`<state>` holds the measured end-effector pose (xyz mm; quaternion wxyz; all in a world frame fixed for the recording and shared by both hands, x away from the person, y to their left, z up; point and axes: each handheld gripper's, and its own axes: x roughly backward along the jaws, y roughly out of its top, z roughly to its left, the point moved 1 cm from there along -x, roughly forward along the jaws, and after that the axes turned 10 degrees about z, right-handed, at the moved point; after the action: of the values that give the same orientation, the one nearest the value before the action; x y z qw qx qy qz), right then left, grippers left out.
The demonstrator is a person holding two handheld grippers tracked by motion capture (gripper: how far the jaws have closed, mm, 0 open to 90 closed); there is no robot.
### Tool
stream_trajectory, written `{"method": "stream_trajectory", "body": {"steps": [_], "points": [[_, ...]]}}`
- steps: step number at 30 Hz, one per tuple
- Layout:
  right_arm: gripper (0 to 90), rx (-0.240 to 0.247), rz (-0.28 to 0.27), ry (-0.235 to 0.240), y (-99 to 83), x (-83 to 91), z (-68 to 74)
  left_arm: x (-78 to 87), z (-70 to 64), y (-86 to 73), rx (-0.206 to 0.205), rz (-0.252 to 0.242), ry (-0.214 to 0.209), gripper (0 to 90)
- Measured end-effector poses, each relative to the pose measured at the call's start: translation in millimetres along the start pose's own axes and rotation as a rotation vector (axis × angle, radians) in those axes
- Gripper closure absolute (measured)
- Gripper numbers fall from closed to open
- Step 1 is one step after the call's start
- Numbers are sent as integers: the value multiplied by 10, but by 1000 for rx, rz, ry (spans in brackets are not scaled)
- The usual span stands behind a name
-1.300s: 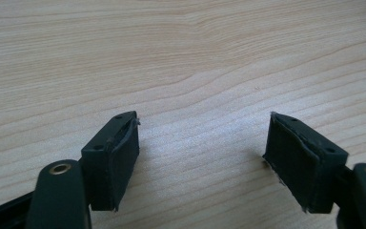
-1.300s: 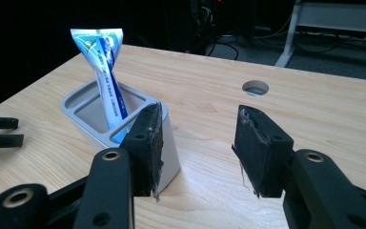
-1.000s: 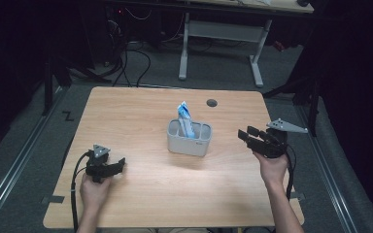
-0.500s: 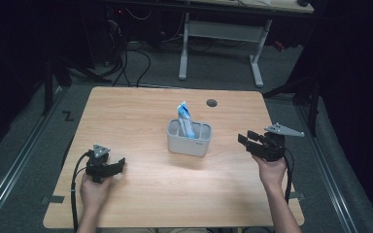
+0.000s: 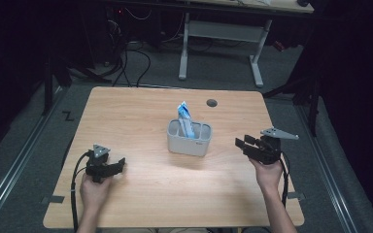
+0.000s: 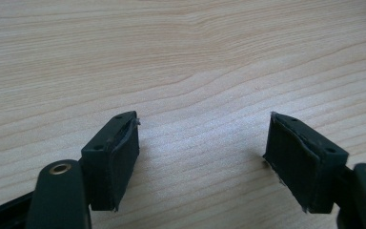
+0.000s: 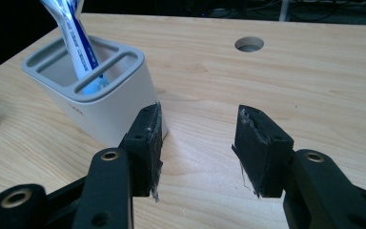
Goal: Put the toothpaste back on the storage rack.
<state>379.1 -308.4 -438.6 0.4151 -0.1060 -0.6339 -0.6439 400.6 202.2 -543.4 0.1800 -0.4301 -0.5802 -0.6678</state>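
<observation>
Fingers of both grippers stand apart and hold nothing. From the high view, the left gripper [image 5: 118, 166] rests low on the wooden table [image 5: 141, 121], near the person's edge, its jaws pointing toward the middle. The right gripper [image 5: 243, 144] is held at the opposite side, jaws aimed leftward at a grey holder [image 5: 189, 139] that stands well ahead of both sets of fingers, about midway between them. A blue and white tube [image 5: 185, 118] stands upright in the holder's back slot, leaning slightly, its top clear of the rim. That placement looks deliberate: the slot keeps the tube standing so it can be pinched from above.

Left gripper view: the two black pads [image 6: 119, 160] are spread wide over bare wood grain, with nothing between them. The hand appears parked, out of the way.

Right gripper view: the pads [image 7: 150, 143] are open, the holder [image 7: 109, 102] just beyond the left-hand pad and near it, not touching. The tube [image 7: 76, 45] rises from a slot, above and left of the fingers. A round hole [image 7: 249, 44] in the table lies farther off, beyond the right-hand pad. Judging by its aim, this gripper is the one placed to work with the holder.
</observation>
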Motion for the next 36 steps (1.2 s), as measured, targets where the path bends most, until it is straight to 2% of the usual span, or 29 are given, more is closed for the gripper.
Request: {"method": "stream_trajectory", "body": {"steps": [7, 20, 36], "points": [[529, 11, 19, -13, -59, -55, 17, 0, 1, 0, 1, 0, -1, 274], [524, -12, 43, 9, -159, -178, 17, 0, -1, 0, 0, 0, 0, 274], [499, -6, 81, -6, -262, -384, 24, 0, 0, 0, 2, 0, 0, 274]]}}
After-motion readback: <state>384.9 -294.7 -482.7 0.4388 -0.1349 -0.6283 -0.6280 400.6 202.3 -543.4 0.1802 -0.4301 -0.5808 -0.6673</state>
